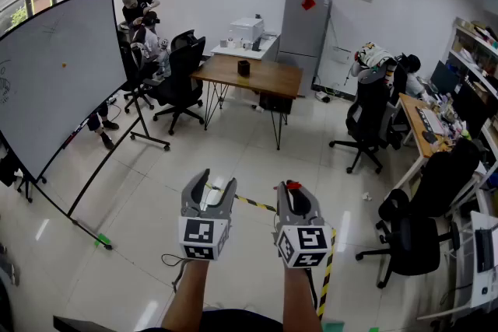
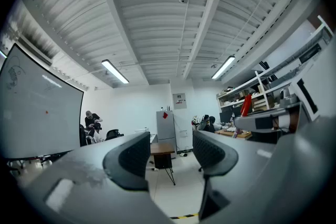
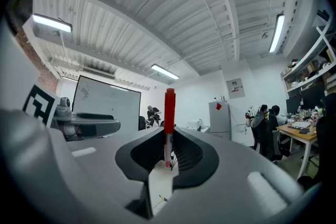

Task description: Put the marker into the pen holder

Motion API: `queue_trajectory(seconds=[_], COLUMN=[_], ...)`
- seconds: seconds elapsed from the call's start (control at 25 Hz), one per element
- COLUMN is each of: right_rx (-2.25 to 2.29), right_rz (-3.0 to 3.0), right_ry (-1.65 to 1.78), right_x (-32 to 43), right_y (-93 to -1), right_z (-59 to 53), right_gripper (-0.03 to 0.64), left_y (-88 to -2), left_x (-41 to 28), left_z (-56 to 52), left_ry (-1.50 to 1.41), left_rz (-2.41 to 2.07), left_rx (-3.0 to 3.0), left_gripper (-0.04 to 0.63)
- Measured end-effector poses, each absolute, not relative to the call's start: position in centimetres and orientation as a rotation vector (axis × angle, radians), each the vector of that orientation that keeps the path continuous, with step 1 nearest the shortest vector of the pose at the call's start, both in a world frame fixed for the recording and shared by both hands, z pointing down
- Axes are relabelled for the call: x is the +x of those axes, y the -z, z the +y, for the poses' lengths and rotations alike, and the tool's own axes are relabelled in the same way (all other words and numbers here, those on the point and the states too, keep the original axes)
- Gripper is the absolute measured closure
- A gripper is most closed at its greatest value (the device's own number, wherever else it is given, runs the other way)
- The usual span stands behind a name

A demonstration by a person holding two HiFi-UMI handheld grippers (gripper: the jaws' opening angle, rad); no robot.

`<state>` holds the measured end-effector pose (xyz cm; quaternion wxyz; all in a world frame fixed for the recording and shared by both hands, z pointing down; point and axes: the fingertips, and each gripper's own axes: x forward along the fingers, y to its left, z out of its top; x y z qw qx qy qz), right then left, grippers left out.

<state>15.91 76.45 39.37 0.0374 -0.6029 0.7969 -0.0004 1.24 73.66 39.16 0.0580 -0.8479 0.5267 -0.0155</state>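
Observation:
My right gripper (image 1: 294, 192) is shut on a red marker (image 3: 169, 113), which stands upright between the jaws; its red cap (image 1: 293, 185) pokes up in the head view. My left gripper (image 1: 210, 187) is open with nothing between its jaws (image 2: 171, 150). Both are held level over the floor, side by side. A small black pen holder (image 1: 243, 68) stands on a wooden table (image 1: 268, 78) across the room, far ahead of both grippers. The same table (image 2: 160, 148) shows between the left jaws.
A wheeled whiteboard (image 1: 54, 74) stands at the left. Black office chairs (image 1: 180, 78) sit by the table and others (image 1: 366, 117) at the right desks. A grey cabinet (image 1: 303, 23) is at the back wall. Yellow-black tape (image 1: 253, 203) lies on the floor. People are at the back left.

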Motion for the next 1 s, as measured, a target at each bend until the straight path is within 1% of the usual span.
queue_trajectory(seconds=[0.24, 0.52, 0.72, 1.0], right_rx=[-1.832, -1.847, -1.851, -1.769], right_rz=[2.438, 2.422, 2.474, 2.523], right_ry=[0.072, 0.122, 0.138, 0.000], right_x=[18.0, 18.6, 17.1, 12.3], right_y=[-41.5, -43.3, -43.6, -39.4], right_z=[76.4, 73.3, 67.0, 56.6], right_gripper=[0.566, 0.566, 0.566, 0.566], left_y=[-40.9, -43.0, -43.7, -39.1], left_x=[3.8, 5.1, 4.3, 0.0], left_z=[74.0, 71.1, 64.6, 54.4], left_ry=[0.105, 0.145, 0.122, -0.060], left_rz=[1.571, 1.543, 1.564, 1.583], left_rx=[-2.578, -2.613, -2.656, -2.581], left_gripper=[0.342, 0.342, 0.341, 0.341])
